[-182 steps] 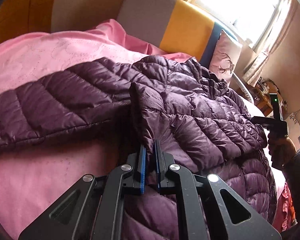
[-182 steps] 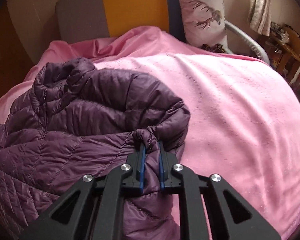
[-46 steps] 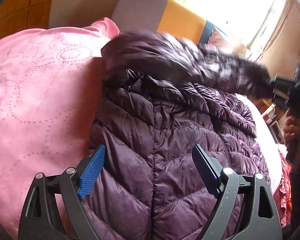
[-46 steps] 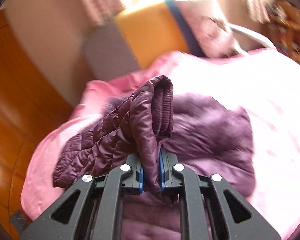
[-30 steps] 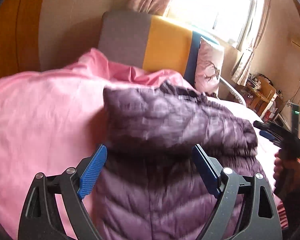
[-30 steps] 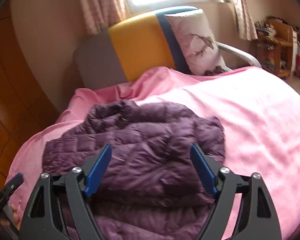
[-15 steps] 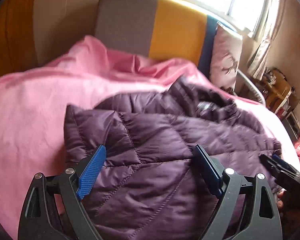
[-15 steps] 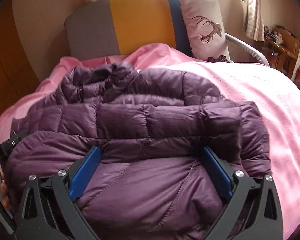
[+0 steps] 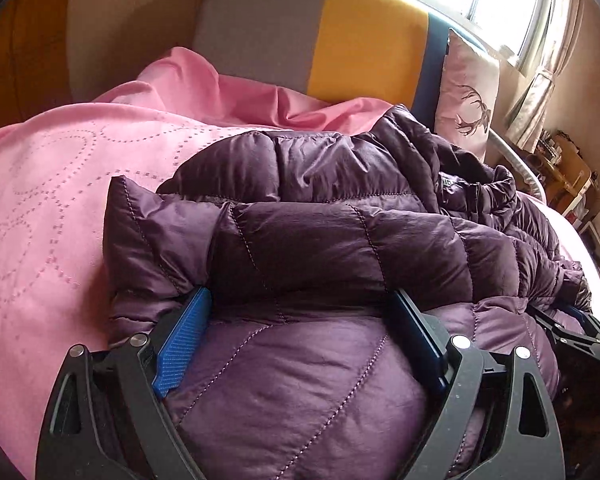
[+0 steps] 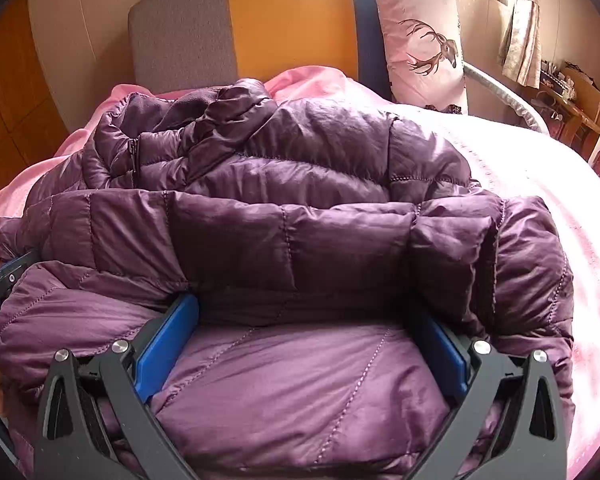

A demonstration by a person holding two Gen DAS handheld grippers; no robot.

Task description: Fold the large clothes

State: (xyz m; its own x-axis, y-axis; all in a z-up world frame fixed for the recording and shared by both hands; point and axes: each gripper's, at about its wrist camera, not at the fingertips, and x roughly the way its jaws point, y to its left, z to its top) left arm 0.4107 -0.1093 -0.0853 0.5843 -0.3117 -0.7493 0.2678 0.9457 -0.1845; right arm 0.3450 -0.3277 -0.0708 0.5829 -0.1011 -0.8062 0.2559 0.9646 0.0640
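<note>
A purple quilted puffer jacket [image 9: 340, 248] lies on a pink bedspread [image 9: 48, 200], filling the middle of both wrist views, its collar [image 10: 204, 112] at about twelve o'clock toward the headboard. One sleeve [image 10: 280, 236] is folded straight across the body from nine o'clock to three o'clock.

The left gripper [image 9: 300, 320] stands wide open, its blue-padded fingers [image 9: 180, 344] resting against the lower jacket panel at five and seven o'clock, gripping nothing. The right gripper [image 10: 300, 328] has just been opening and is now spread fully, jacket fabric bulging between its pads [image 10: 164, 352] but not clamped.

Beyond the jacket at twelve o'clock stands a grey, yellow and blue headboard [image 10: 292, 20]. A pink pillow [image 10: 420, 40] printed with a deer leans at one o'clock.
</note>
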